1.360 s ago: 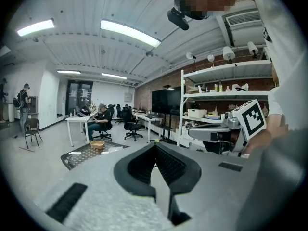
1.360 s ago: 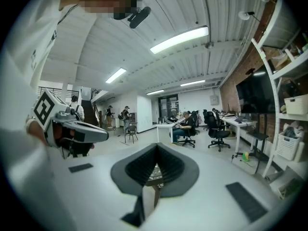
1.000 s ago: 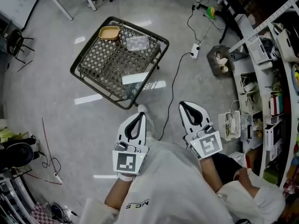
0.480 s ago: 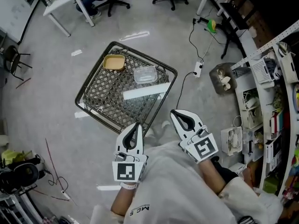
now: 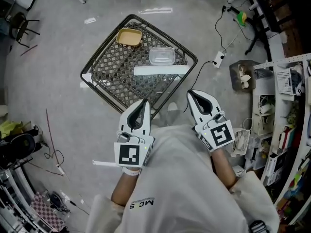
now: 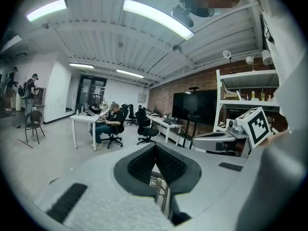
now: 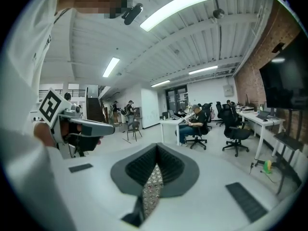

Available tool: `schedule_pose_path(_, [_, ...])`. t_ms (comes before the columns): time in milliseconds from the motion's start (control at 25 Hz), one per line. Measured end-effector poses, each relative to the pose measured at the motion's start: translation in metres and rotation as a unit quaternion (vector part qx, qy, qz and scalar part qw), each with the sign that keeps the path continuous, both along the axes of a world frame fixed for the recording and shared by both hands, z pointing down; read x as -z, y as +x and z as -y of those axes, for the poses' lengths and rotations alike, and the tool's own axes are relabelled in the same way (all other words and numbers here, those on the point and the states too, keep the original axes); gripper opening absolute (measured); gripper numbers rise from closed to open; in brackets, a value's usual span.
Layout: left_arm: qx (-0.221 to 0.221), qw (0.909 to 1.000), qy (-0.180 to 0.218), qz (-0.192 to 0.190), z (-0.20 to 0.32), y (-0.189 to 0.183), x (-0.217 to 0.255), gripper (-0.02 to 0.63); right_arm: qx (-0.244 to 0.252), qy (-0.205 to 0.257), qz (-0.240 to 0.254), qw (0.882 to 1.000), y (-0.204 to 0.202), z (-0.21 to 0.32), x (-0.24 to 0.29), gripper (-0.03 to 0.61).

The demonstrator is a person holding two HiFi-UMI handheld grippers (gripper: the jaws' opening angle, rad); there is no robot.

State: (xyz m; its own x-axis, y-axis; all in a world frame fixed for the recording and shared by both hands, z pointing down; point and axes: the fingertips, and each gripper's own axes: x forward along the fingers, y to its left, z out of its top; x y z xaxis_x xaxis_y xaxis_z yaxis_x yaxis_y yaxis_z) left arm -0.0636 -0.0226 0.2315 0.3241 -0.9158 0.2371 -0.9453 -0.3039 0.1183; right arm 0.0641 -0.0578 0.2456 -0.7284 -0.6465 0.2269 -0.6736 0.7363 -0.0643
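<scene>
since bowl (image 5: 129,36) and box (image 5: 162,56) sit across the worktop (image 5: 116,77), left gripper (image 5: 144,103) and right gripper (image 5: 191,93) hover short, jaws closed, empty.

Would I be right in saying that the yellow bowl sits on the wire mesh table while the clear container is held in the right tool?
Not quite. The right tool holds nothing: the right gripper view shows its jaws together and empty. The head view shows the clear container sitting on the wire mesh table, near the yellow bowl.
</scene>
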Motion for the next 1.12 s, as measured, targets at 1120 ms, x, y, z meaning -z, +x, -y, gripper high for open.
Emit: schedule_pose_path(1120, [0.059, 0.9886, -0.138, 0.008, 0.097, -0.003, -0.144, 0.023, 0.186, -0.066, -0.122, 0.973, -0.065, 0.135, -0.19, 0.091])
